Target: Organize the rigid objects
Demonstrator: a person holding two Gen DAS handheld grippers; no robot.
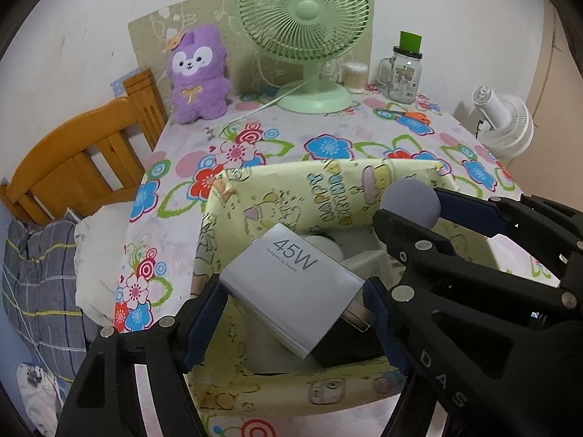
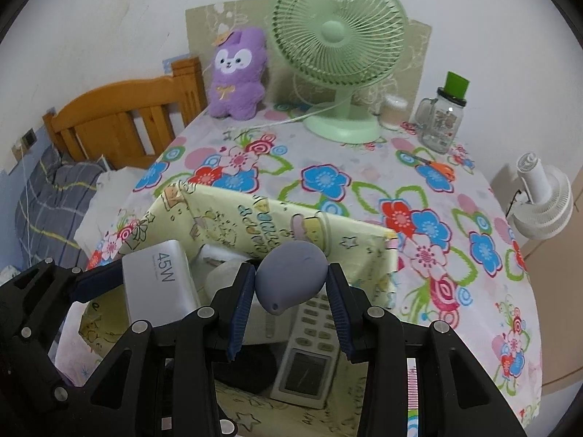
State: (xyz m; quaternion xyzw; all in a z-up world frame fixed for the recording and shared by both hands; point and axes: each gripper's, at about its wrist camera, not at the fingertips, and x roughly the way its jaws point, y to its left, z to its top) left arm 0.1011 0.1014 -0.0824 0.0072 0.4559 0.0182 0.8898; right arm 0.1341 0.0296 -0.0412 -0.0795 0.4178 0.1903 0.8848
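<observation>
Box (image 1: 328, 196) drop | left tongs (image 1: 295, 313) clamped charger (image 1: 288, 284) | right tongs (image 2: 289, 287) gripped egg-shaped gadget (image 2: 291, 276) | we judged: lower inside box walls, then release.

Left tool (image 1: 295, 313) and right tool (image 2: 289, 291) (side by side) both clamped.

A table draped in a bright floral-print cloth (image 2: 364, 196) stands against a plain white wall (image 2: 127, 11), with an orange-brown slatted wooden bed headboard (image 1: 83, 153) and grey plaid bedding (image 1: 36, 273) to one side, under even indoor light.
</observation>
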